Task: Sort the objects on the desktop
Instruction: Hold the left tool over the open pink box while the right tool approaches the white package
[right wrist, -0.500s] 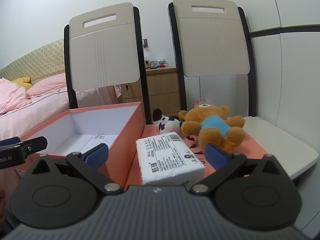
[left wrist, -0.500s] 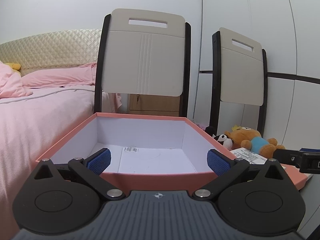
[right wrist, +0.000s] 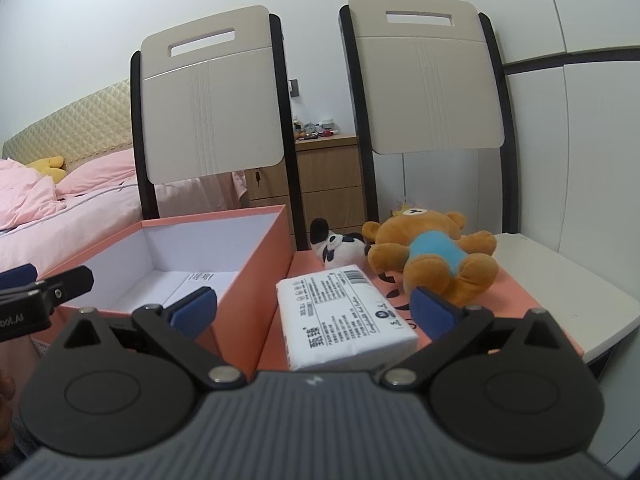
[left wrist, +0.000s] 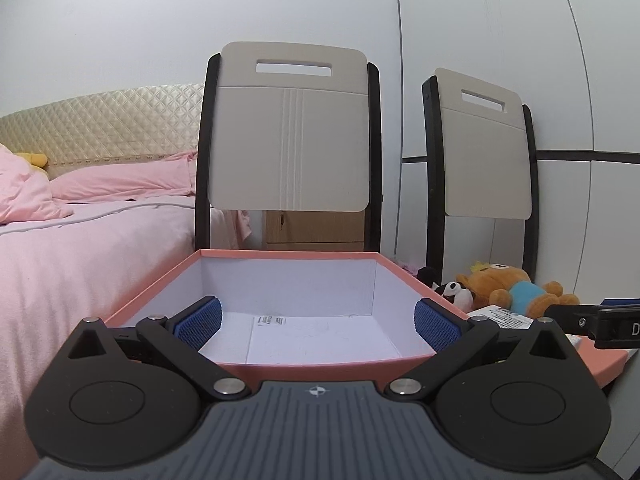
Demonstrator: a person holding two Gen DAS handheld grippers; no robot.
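Observation:
An open pink box (left wrist: 312,362) (right wrist: 256,280) with a white inside stands on the left; only a paper label lies in it. On a pink lid (right wrist: 516,296) to its right lie a white tissue pack (right wrist: 344,316) (left wrist: 500,317), a small panda plush (right wrist: 340,246) (left wrist: 456,292) and an orange bear plush in a blue shirt (right wrist: 432,256) (left wrist: 508,286). My left gripper (left wrist: 318,322) is open and empty over the box's near edge. My right gripper (right wrist: 314,310) is open and empty, just in front of the tissue pack.
Two beige chair backs (right wrist: 212,112) (right wrist: 428,72) stand behind the table. A pink bed (left wrist: 80,240) lies to the left. A wooden drawer unit (right wrist: 328,172) stands behind. The white tabletop (right wrist: 568,292) ends at the right.
My right gripper has tilted and moved slightly closer to the tissue pack. My left gripper has hardly moved.

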